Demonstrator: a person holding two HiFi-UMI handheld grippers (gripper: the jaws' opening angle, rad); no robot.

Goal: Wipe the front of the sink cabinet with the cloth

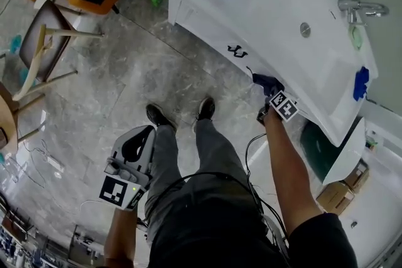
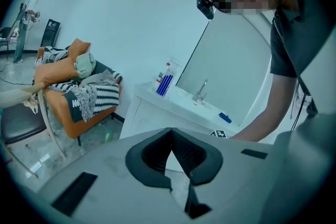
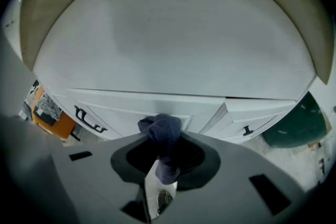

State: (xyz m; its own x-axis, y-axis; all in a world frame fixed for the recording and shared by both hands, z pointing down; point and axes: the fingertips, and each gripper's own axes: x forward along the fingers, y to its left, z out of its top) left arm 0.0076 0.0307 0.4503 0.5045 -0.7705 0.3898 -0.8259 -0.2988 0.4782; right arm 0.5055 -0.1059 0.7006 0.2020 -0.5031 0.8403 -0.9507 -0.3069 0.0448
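Held left tongs [image 1: 141,138] low at lower left of the head view, beside the left leg and over the stone floor [image 1: 113,78]. Clenched them tip to tip on nothing, as seen in the left gripper view. Held right tongs [image 3: 164,140] out at centre right of the head view, at the cabinet [image 1: 210,34] front, just under the rim of the sink [image 1: 282,3]. Gripped a dark blue cloth [image 3: 160,127] in those tongs, with its bunched end sticking out past the tips, up against a white door panel [image 3: 121,107]. Saw a black handle [image 3: 89,120] at lower left of the cloth and a smaller one [image 3: 247,129] at its right.
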